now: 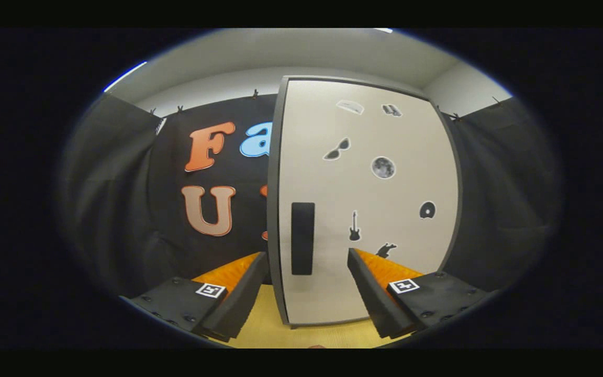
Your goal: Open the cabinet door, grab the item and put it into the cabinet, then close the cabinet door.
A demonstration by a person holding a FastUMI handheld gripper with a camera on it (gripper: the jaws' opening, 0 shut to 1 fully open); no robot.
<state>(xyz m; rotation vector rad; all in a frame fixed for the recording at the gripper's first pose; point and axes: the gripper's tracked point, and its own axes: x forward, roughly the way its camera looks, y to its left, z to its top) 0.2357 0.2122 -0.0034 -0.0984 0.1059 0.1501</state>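
The gripper faces the cabinet head-on, its two fingers spread wide apart with nothing held between them. The cabinet door is pale, framed by a dark grey edge, and stands shut as far as can be told; it sits upright on a yellowish table. A dark, upright, rectangular handle is fixed near the door's left edge, and it lies just ahead of the fingers, in the gap between them, closer to the left finger than the right; no finger touches it. Stickers on the door, no readable writing on any: a pair of sunglasses, a round moon-like disc, a small guitar, a dark rounded shape toward the right edge, a dark figure just above the right finger, and two pale, blurred ones near the top that cannot be identified. Each finger carries a small square black-and-white marker on its upper face; these are coded patterns, not text. No brand name or label can be made out anywhere. The item to be stored cannot be located. A small reddish sliver shows on the table close beneath the fingers; too little is visible to say what it is. Black cloth wall hangs behind and to both sides of the cabinet.
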